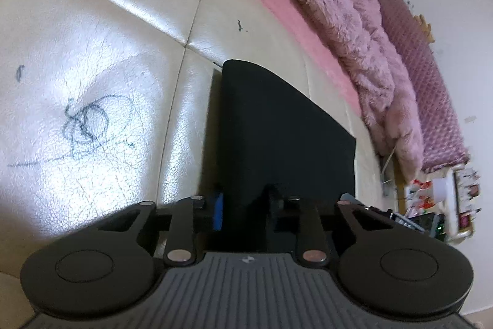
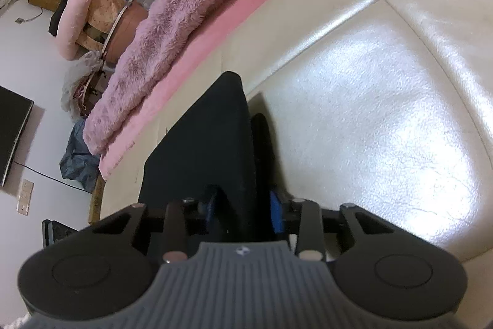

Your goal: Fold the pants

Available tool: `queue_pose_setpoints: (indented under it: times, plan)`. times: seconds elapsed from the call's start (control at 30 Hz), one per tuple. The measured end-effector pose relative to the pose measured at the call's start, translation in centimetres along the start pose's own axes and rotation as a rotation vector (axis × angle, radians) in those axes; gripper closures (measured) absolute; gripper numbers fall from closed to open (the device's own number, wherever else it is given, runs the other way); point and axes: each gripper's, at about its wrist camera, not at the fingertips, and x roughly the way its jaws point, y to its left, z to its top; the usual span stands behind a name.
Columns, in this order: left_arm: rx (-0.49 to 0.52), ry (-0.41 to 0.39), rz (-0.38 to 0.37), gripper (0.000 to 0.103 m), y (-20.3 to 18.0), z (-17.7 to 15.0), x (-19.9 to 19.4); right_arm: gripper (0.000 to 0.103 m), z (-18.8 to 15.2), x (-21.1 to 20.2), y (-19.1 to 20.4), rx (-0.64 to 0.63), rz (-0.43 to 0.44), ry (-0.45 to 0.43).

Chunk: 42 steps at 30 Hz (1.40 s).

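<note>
Cream leather surface is filling most of both views, glare patches lying across its stitched panels; pen scribbles are showing at left in the left wrist view. Pink fuzzy blanket is running along the upper edge, a pink sheet lying beneath it. Black pants are lying folded at frame centre, running up from each claw. Left gripper is clenching on the pants edge. Right gripper is likewise clamping the pants cloth between its blue pads.
</note>
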Motion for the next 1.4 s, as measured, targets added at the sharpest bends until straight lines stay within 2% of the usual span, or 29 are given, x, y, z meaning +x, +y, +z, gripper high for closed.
queue_pose_setpoints:
  times: [0.1,0.23,0.5,0.7,0.8,1.1,1.27,1.4]
  plan:
    - [0.046,-0.011,0.051,0.08,-1.2,-0.1,-0.3,0.08,0.1,-0.1,0.3,0.001,-0.006,0.004]
    - [0.075,-0.024,0.059,0.084,-2.0,-0.2,-1.0,0.086,0.2,-0.7,1.4,-0.026,-0.037,-0.004]
    - [0.132,-0.049,0.077,0.084,-2.8,0.5,-4.1,0.089,-0.3,-1.3,4.6,-0.084,-0.056,-0.006]
    - [0.152,-0.082,0.087,0.084,-1.8,2.5,-7.9,0.089,-0.6,-0.2,7.9,-0.105,-0.026,-0.008]
    - [0.162,-0.1,0.102,0.084,-1.0,4.4,-10.1,0.089,-0.6,1.3,10.4,-0.125,-0.003,-0.002]
    - [0.254,-0.157,0.231,0.084,0.7,10.9,-16.0,0.09,0.4,7.8,19.2,-0.193,0.072,0.015]
    - [0.246,-0.154,0.278,0.084,2.7,14.0,-16.2,0.09,1.2,12.3,21.7,-0.186,0.076,0.047]
    - [0.219,-0.128,0.32,0.084,5.1,15.2,-14.1,0.09,1.6,15.7,21.7,-0.182,0.05,0.078]
